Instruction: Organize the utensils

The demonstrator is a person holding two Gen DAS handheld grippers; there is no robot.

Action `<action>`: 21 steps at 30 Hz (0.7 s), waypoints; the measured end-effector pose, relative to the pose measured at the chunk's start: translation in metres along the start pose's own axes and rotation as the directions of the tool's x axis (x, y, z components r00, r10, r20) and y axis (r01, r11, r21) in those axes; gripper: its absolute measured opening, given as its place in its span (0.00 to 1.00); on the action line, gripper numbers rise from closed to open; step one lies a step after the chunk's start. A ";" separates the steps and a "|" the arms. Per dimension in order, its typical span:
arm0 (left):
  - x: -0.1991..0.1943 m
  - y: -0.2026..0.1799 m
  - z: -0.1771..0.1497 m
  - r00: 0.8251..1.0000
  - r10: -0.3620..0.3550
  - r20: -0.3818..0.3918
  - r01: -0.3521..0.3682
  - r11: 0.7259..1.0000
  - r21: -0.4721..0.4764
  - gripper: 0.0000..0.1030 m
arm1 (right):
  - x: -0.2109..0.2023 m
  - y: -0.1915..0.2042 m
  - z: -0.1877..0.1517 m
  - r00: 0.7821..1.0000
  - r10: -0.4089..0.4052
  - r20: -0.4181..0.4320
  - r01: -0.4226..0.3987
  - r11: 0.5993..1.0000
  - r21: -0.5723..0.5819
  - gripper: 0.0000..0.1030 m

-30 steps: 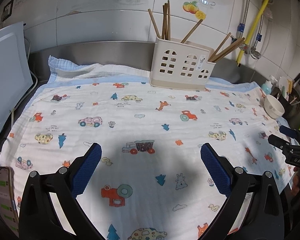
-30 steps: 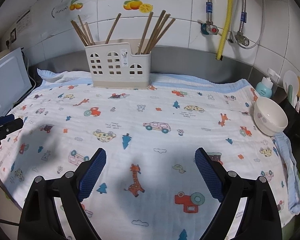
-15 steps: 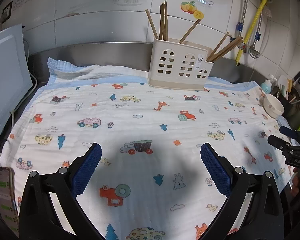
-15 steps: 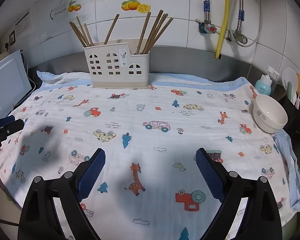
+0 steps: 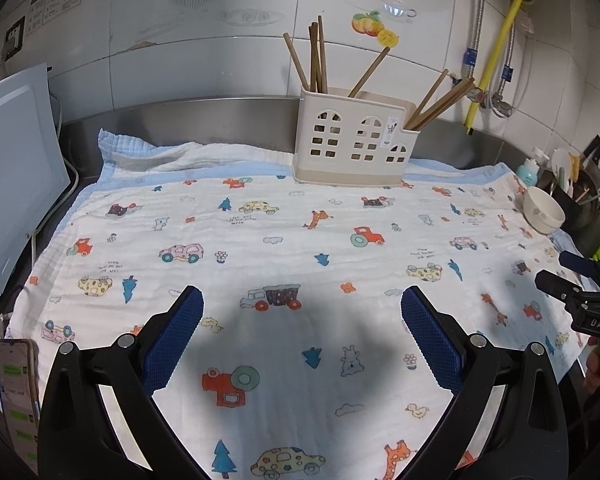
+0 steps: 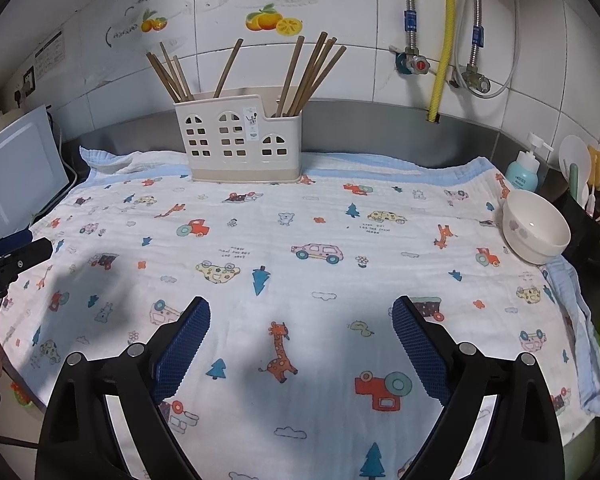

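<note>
Chopsticks (image 6: 308, 76) all stood in the cream holder (image 6: 240, 140) at the back of the table, some in its left compartment and a bunch leaning in the right one, and I saw none loose on the printed cloth (image 6: 300, 240). Over the last second little had changed: both views had drawn back and up a touch, so the holder sat slightly farther off. My left gripper (image 5: 302, 328) hung with jaws spread wide and empty above the cloth, and my right gripper (image 6: 300, 336) was likewise spread and empty. I judged the sorting finished, with both grippers retreating. A white bowl (image 6: 536, 232) sat at the cloth's right edge.
</note>
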State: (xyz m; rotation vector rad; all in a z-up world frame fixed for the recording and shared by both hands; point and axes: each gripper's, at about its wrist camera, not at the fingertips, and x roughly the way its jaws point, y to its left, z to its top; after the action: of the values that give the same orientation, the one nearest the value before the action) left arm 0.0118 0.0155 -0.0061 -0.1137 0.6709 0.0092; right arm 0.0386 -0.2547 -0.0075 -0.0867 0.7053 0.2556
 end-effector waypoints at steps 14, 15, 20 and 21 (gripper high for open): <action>-0.012 -0.004 0.002 0.996 0.015 0.084 -0.016 1.000 0.005 0.94 | -0.002 0.003 -0.001 1.000 0.002 0.002 -0.002 1.000 0.003 0.87; -0.013 -0.003 0.002 0.996 0.018 0.089 -0.019 1.000 0.008 0.94 | -0.001 0.004 -0.001 1.000 0.001 0.001 -0.001 1.000 0.003 0.87; -0.011 -0.003 0.003 0.996 0.022 0.086 -0.024 1.000 0.021 0.95 | 0.000 0.005 -0.001 1.000 0.000 0.000 0.000 1.000 0.002 0.87; -0.011 -0.004 0.003 0.996 0.024 0.087 -0.026 0.999 0.024 0.95 | 0.000 0.004 -0.001 1.000 0.001 0.000 -0.001 1.000 0.003 0.87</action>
State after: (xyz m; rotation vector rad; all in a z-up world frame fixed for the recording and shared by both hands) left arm 0.0051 0.0123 0.0034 -0.0803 0.5855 0.0298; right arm 0.0363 -0.2507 -0.0083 -0.0838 0.7060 0.2552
